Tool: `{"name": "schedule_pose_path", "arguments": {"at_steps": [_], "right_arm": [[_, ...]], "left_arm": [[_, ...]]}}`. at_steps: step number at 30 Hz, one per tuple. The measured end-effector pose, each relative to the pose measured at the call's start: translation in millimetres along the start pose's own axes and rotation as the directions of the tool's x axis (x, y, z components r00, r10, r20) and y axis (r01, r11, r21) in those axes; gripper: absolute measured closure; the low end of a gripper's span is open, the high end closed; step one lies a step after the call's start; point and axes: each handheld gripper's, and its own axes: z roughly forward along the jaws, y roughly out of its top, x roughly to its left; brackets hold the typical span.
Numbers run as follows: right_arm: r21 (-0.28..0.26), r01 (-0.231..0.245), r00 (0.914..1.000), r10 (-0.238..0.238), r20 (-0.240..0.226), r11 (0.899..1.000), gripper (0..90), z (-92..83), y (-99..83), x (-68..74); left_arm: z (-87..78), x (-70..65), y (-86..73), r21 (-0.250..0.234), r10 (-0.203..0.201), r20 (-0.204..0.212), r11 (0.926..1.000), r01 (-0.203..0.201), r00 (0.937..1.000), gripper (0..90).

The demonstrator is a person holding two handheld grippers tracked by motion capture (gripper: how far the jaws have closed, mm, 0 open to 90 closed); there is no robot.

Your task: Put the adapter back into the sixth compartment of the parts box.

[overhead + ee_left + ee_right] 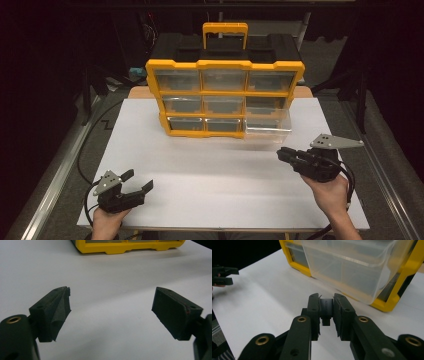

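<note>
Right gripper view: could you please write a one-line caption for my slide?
Right gripper shut on a small grey part, facing the pulled-out clear drawer of the yellow organizer.

White board (215, 170) is covering most of the table, w/ a strip of wood top (137, 92) peeking out at the far edge. Yellow organizer (225, 64) is standing upright at the board's far end, 3x3 clear drawers; bottom-right drawer (267, 129) is sticking out toward the near side, the others are sitting flush. Black case (175, 47) w/ yellow handle (225, 25) is sitting right behind it. Metal rail (55, 175) is running along the table's left side. Small teal item (136, 73) is lying far left, too small to ID.
</note>
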Motion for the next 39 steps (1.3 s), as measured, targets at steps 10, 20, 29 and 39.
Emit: {"name": "schedule_pose_path", "arguments": {"at_steps": [10,20,29,39], "right_arm": [[-0.026,0.034,0.9994,-0.034,-0.001,0.999,76.9,-9.7,34.5,0.2],[-0.027,0.055,0.9984,-0.055,0.011,0.998,76.9,-7.0,56.3,-0.5],[-0.027,0.033,0.9988,-0.032,0.037,0.999,76.9,2.7,75.4,-12.4],[0.017,0.016,0.9967,-0.017,0.080,1.000,75.1,23.9,83.5,-24.7]], "left_arm": [[-0.2,0.0,0.1,0.000,0.001,0.002,1.0000,-0.001,1.0000,16.0],[-0.4,-0.3,0.2,0.000,0.005,0.005,1.0000,-0.005,1.0000,16.0],[0.4,0.1,0.2,0.002,-0.001,0.008,1.0000,0.001,1.0000,15.9],[0.9,0.7,0.1,0.005,-0.004,0.009,1.0000,0.004,0.9999,15.9]]}}
